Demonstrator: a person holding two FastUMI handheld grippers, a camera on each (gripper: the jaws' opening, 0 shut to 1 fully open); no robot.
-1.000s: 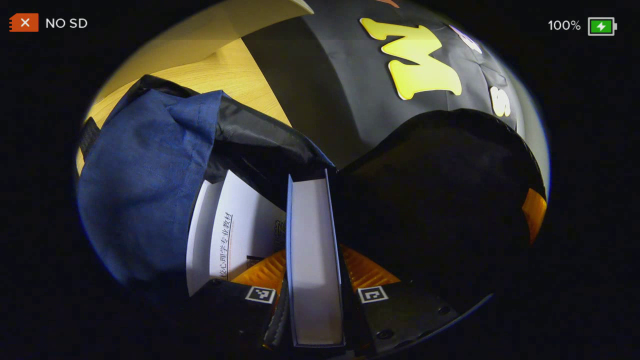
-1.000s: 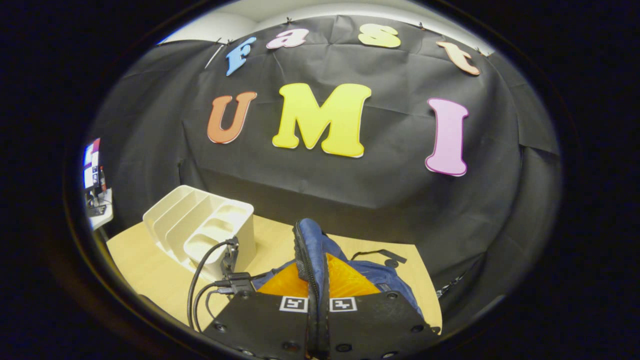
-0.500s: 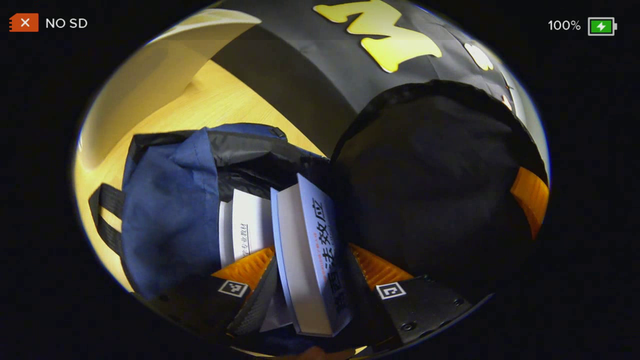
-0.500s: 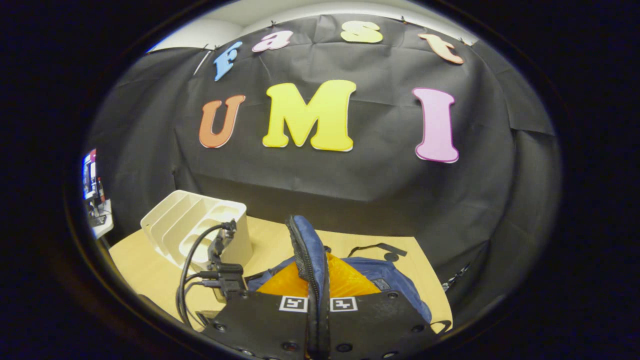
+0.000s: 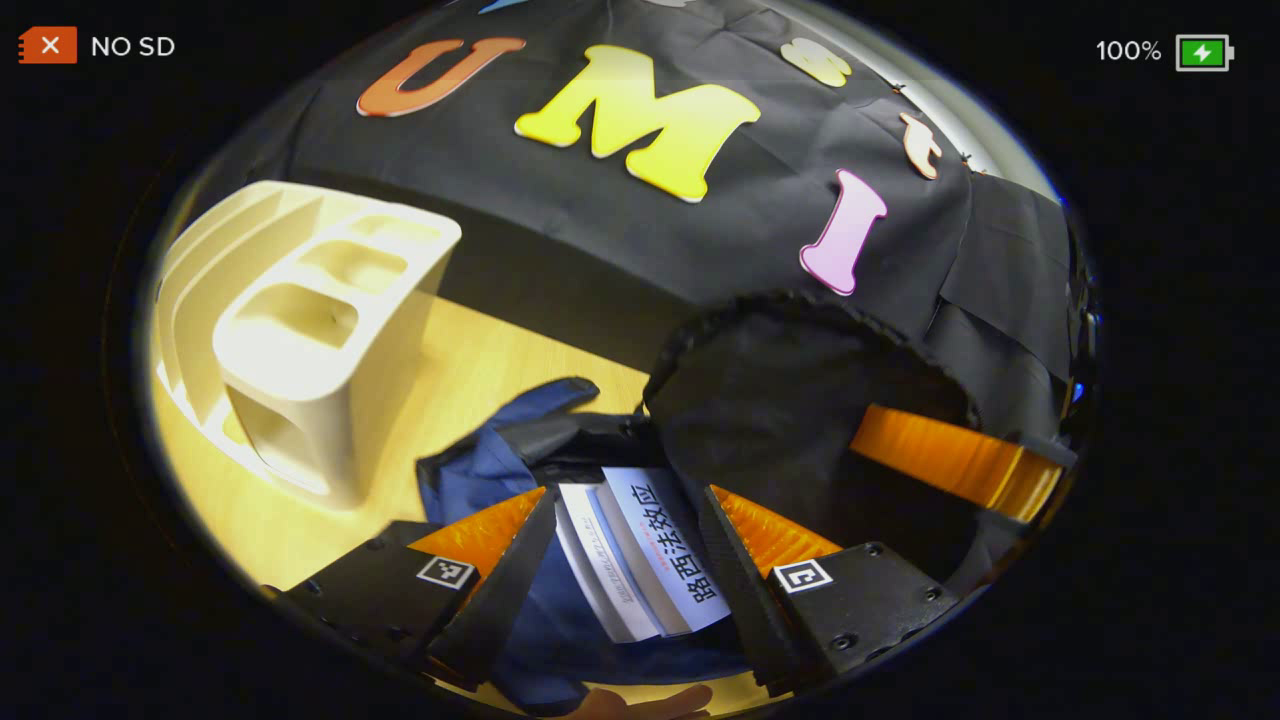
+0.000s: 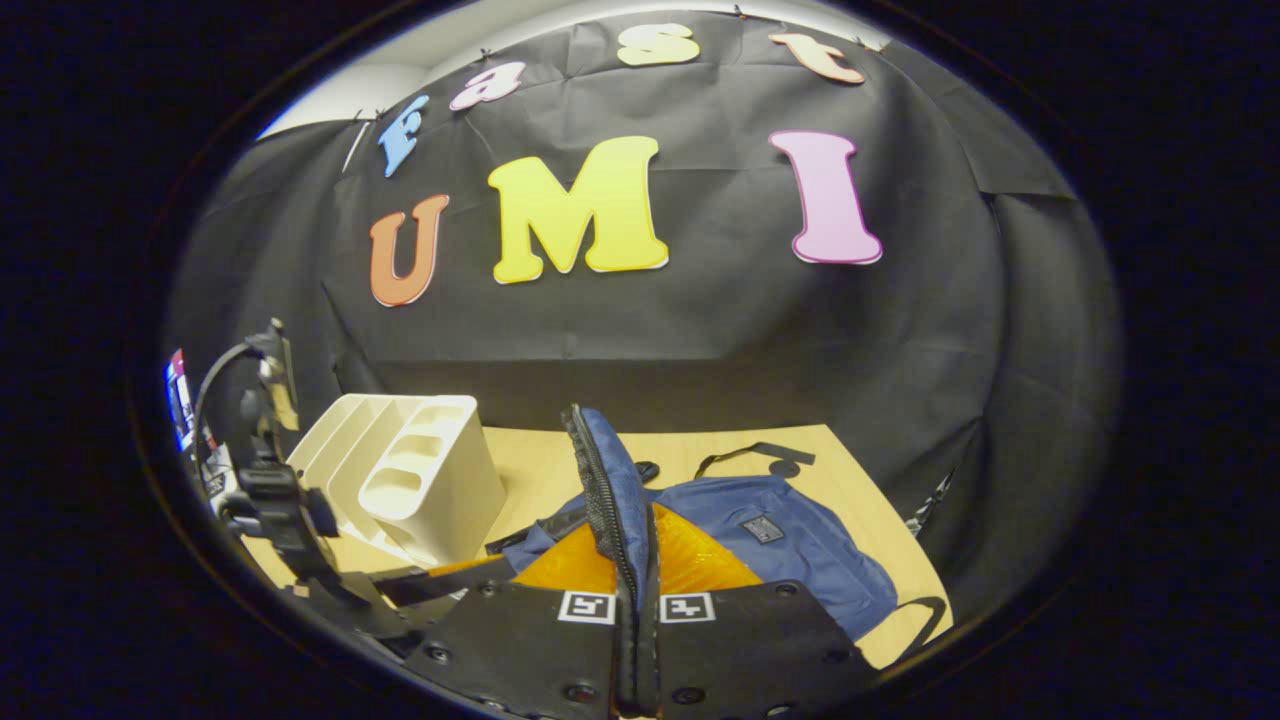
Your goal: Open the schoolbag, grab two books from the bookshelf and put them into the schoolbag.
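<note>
Left claw (image 5: 625,560) wide over two white-and-blue books (image 5: 645,560) in blue fabric schoolbag (image 6: 790,545) on table | right claw (image 6: 637,640) pinches its flap | risk: flap slips, mouth collapses.

schoolbag (image 6: 790,545): I read it as woven blue cloth, matt, creased; black lining (image 5: 800,420) inside looks thin, dull, slightly rough at the rim.
flap (image 6: 612,490): same blue cloth, with a toothed zip running along its edge, pinched flat in my right gripper (image 6: 637,650).
books (image 5: 645,555): paper; covers look smooth with a faint sheen, page edges matt white.
bookshelf (image 5: 300,330): cream plastic by the look of it, smooth, moulded, soft satin finish.
table (image 5: 470,370): pale wood grain, smooth, low gloss.
straps (image 6: 750,455): black webbing, matt.
left gripper (image 5: 625,590): I see ribbed pads; bodies matt, hard, with small screws.
</note>
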